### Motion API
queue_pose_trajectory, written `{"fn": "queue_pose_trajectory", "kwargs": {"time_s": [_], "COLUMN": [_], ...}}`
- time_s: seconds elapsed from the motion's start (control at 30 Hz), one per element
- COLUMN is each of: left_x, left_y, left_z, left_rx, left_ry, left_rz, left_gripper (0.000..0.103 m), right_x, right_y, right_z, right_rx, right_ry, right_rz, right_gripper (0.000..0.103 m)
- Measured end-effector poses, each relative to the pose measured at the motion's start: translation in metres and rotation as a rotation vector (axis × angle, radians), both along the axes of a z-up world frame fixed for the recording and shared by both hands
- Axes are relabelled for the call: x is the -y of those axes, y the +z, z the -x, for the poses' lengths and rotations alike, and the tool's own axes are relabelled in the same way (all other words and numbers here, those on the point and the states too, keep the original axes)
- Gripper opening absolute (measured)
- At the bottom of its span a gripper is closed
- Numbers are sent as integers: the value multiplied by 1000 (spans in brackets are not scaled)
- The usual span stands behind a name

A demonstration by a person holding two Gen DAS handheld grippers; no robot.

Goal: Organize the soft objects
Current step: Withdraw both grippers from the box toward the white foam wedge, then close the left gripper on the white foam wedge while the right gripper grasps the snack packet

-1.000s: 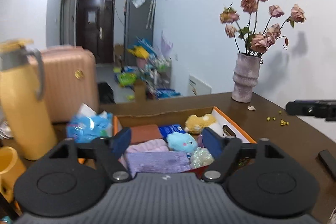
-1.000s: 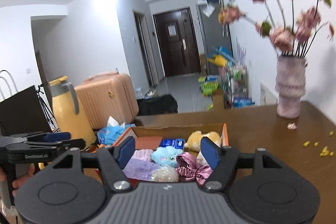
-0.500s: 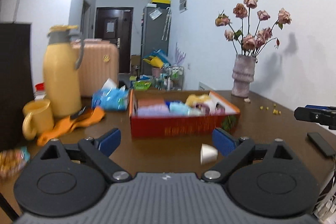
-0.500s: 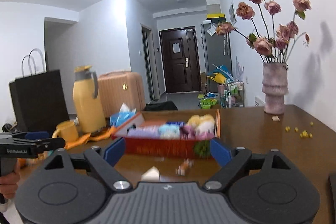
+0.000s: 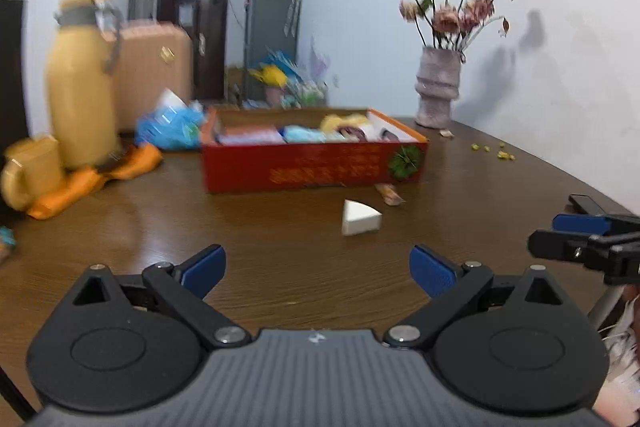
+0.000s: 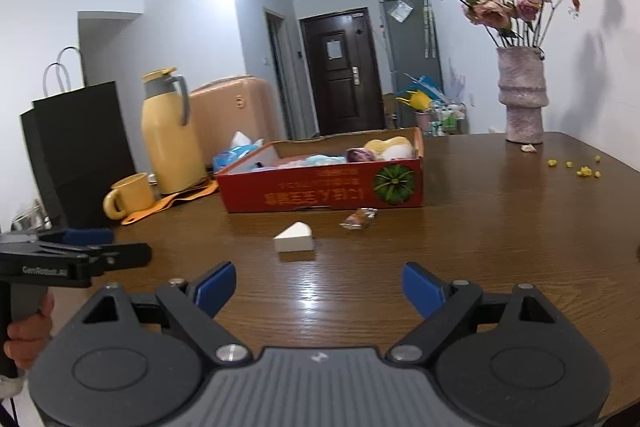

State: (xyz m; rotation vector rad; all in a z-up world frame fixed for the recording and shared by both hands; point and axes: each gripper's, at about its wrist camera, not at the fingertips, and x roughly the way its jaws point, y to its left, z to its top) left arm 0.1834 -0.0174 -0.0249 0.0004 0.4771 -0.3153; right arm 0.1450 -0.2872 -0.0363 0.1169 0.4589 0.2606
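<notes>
Both claws wide and empty over the wooden table [image 6: 500, 235]

Left gripper [image 5: 318, 269] and right gripper [image 6: 318, 285] spread wide at lower frame. Mid-frame, the red box [image 6: 320, 193] holds the soft objects [image 6: 360, 153]; its gold lettering reads upside down, unreadable. A white sponge wedge [image 6: 294, 238] and a wrapped snack [image 6: 358, 219] lie just before it. "GenRobot.AI" shows lower left.

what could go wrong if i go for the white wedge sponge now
The white wedge sponge lies loose on the glossy table, so closing fingers could skid it away. The wrapped snack lies close beside it and might get nudged. Both the left gripper and right gripper face it, so they could collide.
</notes>
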Motion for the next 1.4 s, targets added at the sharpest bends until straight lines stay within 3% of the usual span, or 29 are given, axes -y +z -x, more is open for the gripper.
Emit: {"fn": "queue_pose_trajectory", "kwargs": {"time_s": [0.07,0.17,0.33,0.4,0.57,0.63,0.8,0.87,1.0,1.1,1.3,1.4], "left_x": [16,41,72,76,74,71,69,65,53,50,55,49], "left_y": [-7,-16,-31,-37,-47,-49,-47,-46,-43,-41,-40,-32], "left_z": [-22,-53,-107,-125,-154,-156,-153,-154,-160,-161,-154,-136], "left_rx": [-27,-38,-91,-124,-204,-206,-168,-162,-184,-180,-163,-159], "left_ry": [-30,-80,-115,-121,-132,-138,-173,-164,-128,-110,-78,-73], "left_rz": [0,-27,-56,-50,-5,19,27,37,100,107,67,87], "left_gripper": [97,80,69,62,49,35,32,32,32,31,31,31], "right_x": [4,12,22,24,20,14,-1,-11,-25,-28,-18,-16], "right_y": [-4,-6,-9,-11,-13,-16,-35,-43,-54,-54,-53,-46], "right_z": [-12,-31,-74,-95,-146,-168,-220,-232,-241,-239,-234,-219], "right_rx": [-24,-46,-81,-100,-134,-137,-217,-235,-233,-224,-225,-219], "right_ry": [-18,-43,-69,-71,-60,-44,-29,-19,-23,-20,-25,-23], "right_rz": [-5,-16,-37,-33,-33,-20,-27,0,62,91,28,5], "right_gripper": [87,85,83,74,69,63,41,39,15,14,12,12]}}
